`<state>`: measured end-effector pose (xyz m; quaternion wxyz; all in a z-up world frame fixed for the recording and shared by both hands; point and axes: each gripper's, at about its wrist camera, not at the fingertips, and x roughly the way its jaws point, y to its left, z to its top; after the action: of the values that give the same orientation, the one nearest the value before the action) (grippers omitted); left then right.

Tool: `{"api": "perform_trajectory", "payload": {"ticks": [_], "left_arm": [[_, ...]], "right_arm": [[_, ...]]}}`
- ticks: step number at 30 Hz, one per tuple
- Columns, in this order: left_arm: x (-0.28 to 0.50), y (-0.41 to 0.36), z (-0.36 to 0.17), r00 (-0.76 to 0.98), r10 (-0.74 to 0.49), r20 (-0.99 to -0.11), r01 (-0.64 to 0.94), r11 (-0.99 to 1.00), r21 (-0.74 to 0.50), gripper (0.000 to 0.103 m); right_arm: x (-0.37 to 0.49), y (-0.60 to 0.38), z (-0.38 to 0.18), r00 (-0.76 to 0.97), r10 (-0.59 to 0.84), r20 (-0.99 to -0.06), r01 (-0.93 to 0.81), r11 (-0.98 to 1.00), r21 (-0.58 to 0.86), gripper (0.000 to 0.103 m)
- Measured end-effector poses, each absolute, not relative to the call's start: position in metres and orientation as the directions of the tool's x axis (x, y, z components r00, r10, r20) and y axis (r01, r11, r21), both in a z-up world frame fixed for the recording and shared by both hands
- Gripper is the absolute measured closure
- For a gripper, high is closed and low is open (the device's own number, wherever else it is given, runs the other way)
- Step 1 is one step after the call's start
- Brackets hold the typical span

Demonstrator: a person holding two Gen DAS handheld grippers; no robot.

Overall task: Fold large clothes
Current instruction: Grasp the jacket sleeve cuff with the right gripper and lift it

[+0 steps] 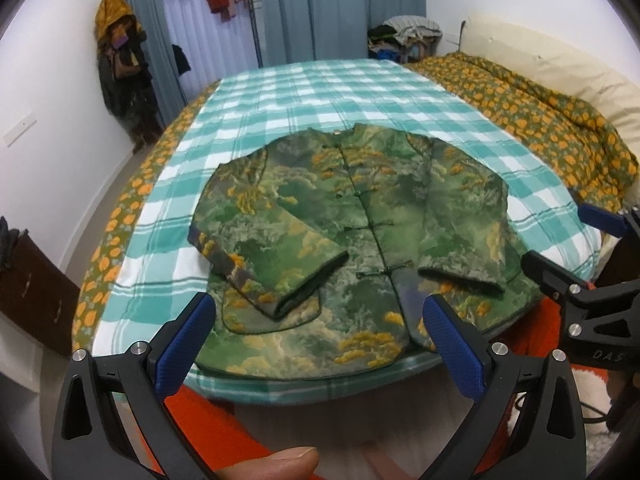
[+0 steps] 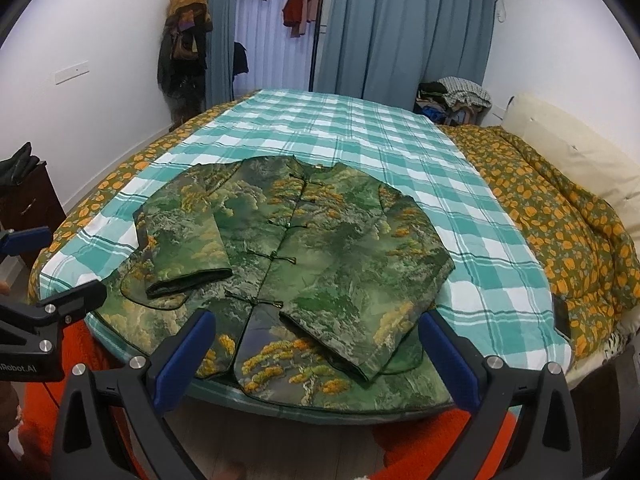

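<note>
Jacket (image 1: 360, 240) lies flat, front up, on the near end of the bed, hem reaching the mattress edge. Fabric is a woven brocade: green landscape pattern with raised yellow-orange clusters, dark piping along the edges. A row of knotted cord fasteners (image 2: 280, 260) runs down the centre front, all closed. Both sleeves are folded inward across the chest; cuffs lie apart on either side of the fastener line, dark lining showing at the openings.

Under the jacket, a checked sheet (image 1: 320, 92) in teal and white, smooth and flat. Beside it on the right, a bunched quilt (image 2: 560, 220), olive with orange blotches, soft and lumpy. Cream headboard padding (image 2: 572, 152) behind the quilt.

Left gripper (image 1: 316, 340): black frame, blue textured pads, jaws spread wide, holding nothing, hovering off the bed's near edge in front of the hem. A thumb tip (image 1: 280, 464) shows at the bottom of the left view.

Right gripper (image 2: 316, 344): same build, jaws wide apart, empty, just off the near edge by the right sleeve cuff.

Blue curtains (image 2: 400, 28) hang at the far wall.
</note>
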<state>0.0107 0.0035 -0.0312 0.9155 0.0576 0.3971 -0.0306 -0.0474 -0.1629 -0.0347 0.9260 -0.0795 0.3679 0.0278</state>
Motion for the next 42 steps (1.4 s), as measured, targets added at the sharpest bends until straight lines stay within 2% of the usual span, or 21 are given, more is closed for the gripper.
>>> {"api": "perform_trajectory", "payload": {"ticks": [7,21,29,32,34,38,42], "left_arm": [[0.016,0.003,-0.036,0.669,-0.031,-0.743,0.119,0.991,0.066,0.0],[0.02,0.007,-0.04,0.668,-0.039,-0.743,0.114,0.992,0.05,0.0],[0.021,0.025,-0.042,0.644,-0.038,-0.764,0.062,0.998,0.002,0.0],[0.021,0.031,-0.045,0.641,-0.032,-0.766,0.042,0.999,-0.007,0.0],[0.022,0.034,-0.049,0.629,-0.034,-0.777,0.037,0.999,-0.014,0.0],[0.021,0.034,-0.054,0.618,-0.043,-0.785,0.039,0.999,-0.024,0.0],[0.019,0.033,-0.054,0.615,-0.038,-0.788,0.041,0.999,-0.016,0.0]], "right_arm": [[-0.047,-0.161,-0.04,0.737,0.022,-0.675,-0.149,0.98,-0.129,0.0],[-0.041,-0.149,-0.064,0.662,0.152,-0.734,-0.291,0.955,-0.065,0.0],[-0.028,-0.18,-0.078,0.639,0.156,-0.753,-0.26,0.965,-0.021,0.0],[-0.016,-0.216,-0.093,0.644,0.1,-0.758,-0.19,0.981,-0.032,0.0],[-0.003,-0.23,-0.111,0.6,0.075,-0.796,-0.19,0.981,-0.051,0.0],[0.021,-0.227,-0.153,0.472,0.06,-0.879,-0.305,0.947,-0.1,0.0],[0.035,-0.203,-0.179,0.502,0.066,-0.862,-0.402,0.901,-0.165,0.001]]}}
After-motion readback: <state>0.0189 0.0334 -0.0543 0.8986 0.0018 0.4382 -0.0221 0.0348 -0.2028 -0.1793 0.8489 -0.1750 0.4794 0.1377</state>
